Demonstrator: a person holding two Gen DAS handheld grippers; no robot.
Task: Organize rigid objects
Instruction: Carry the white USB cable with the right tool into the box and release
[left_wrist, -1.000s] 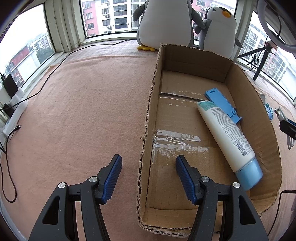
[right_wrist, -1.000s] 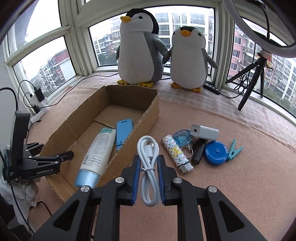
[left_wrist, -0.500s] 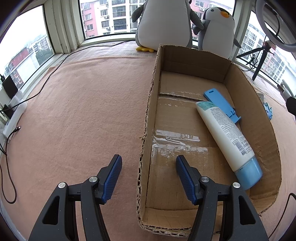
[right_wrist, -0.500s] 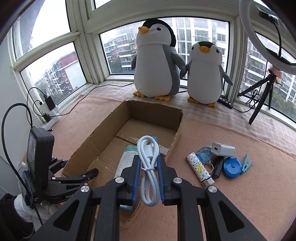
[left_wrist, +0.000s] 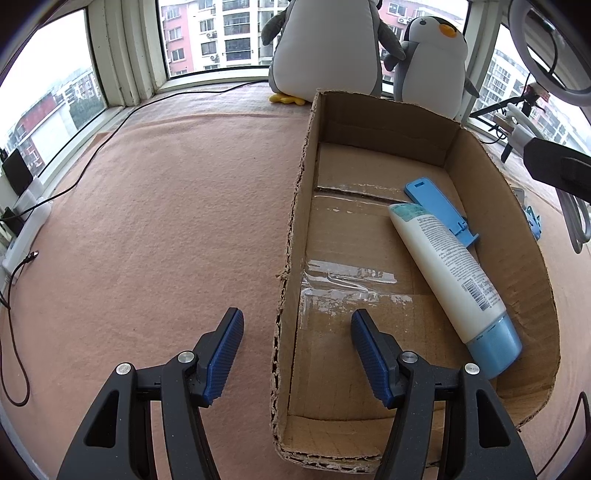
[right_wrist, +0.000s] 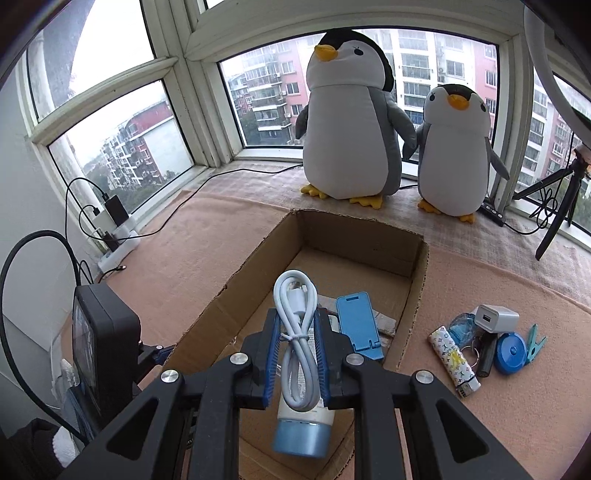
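My right gripper (right_wrist: 296, 325) is shut on a coiled white USB cable (right_wrist: 295, 310), held above the open cardboard box (right_wrist: 417, 295). Inside the box lie a white tube with a blue cap (left_wrist: 454, 284) and a blue flat holder (left_wrist: 439, 206); the same tube (right_wrist: 301, 432) shows below the cable. My left gripper (left_wrist: 297, 332) is open, straddling the box's left wall (left_wrist: 291, 236) near its front corner, nothing between its fingers. The right gripper's body (left_wrist: 557, 170) shows at the far right of the left wrist view.
On the pink blanket right of the box lie a patterned lighter (right_wrist: 454, 362), a white charger (right_wrist: 496, 319), a blue tape measure (right_wrist: 509, 354) and a teal clip (right_wrist: 533, 343). Two plush penguins (right_wrist: 351, 122) stand by the window. A tripod (right_wrist: 557, 206) and cables (left_wrist: 74, 181) lie around.
The right gripper has carried the cable up and left, from beside the box to over its interior. The left gripper has stayed put and open.
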